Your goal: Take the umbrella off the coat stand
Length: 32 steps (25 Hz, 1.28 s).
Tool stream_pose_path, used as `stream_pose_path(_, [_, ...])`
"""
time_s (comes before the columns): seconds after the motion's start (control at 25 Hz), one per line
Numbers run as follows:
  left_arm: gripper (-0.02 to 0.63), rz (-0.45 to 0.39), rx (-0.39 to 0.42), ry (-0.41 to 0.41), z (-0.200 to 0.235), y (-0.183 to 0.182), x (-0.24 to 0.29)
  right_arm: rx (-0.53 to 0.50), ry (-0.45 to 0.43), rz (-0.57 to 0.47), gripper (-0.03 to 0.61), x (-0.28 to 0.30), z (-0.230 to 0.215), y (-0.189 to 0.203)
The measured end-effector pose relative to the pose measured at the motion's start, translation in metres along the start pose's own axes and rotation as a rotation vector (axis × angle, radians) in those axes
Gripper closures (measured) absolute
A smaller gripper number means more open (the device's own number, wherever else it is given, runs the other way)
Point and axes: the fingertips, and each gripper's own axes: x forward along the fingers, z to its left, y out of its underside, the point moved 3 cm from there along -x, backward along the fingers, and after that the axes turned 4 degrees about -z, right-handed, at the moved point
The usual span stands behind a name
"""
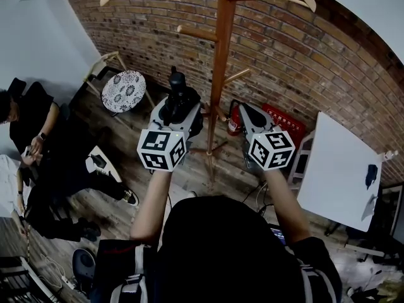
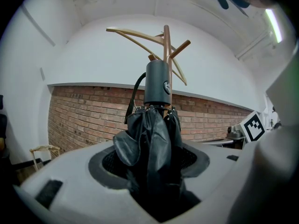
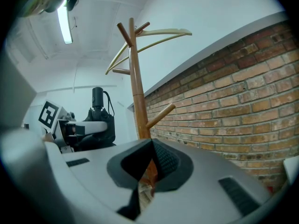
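My left gripper (image 1: 181,109) is shut on a folded black umbrella (image 2: 152,136), which stands upright between its jaws. The umbrella's cylindrical handle (image 2: 157,84) points up, with a wrist strap hanging at its left. The wooden coat stand (image 1: 219,74) rises just right of the umbrella (image 1: 178,100), and the umbrella is apart from the stand's pegs. In the left gripper view the coat stand (image 2: 166,37) shows behind the handle. My right gripper (image 3: 152,154) points at the coat stand (image 3: 136,92) with its pads together and nothing held. That view also shows the umbrella (image 3: 100,120) at the left.
A brick wall (image 1: 303,49) runs behind the stand. A seated person (image 1: 35,137) is at the left, beside a round patterned stool (image 1: 124,90) and a wooden chair (image 1: 104,65). A red crate (image 1: 281,120) lies by the stand's foot and a white table (image 1: 341,169) stands at the right.
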Motion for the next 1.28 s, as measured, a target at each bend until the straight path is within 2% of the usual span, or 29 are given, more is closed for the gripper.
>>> stream_pose_path(0.68, [0.337,0.023,-0.017,-0.076,-0.040,0.027,-0.021,-0.014,-0.079,0.005,0.551,-0.038,-0.008,0.007])
stream_pose_path(1.28, [0.337,0.049,-0.033,-0.082,-0.053,0.045,-0.044,-0.007,-0.098,0.009,0.551,-0.049,0.006,0.017])
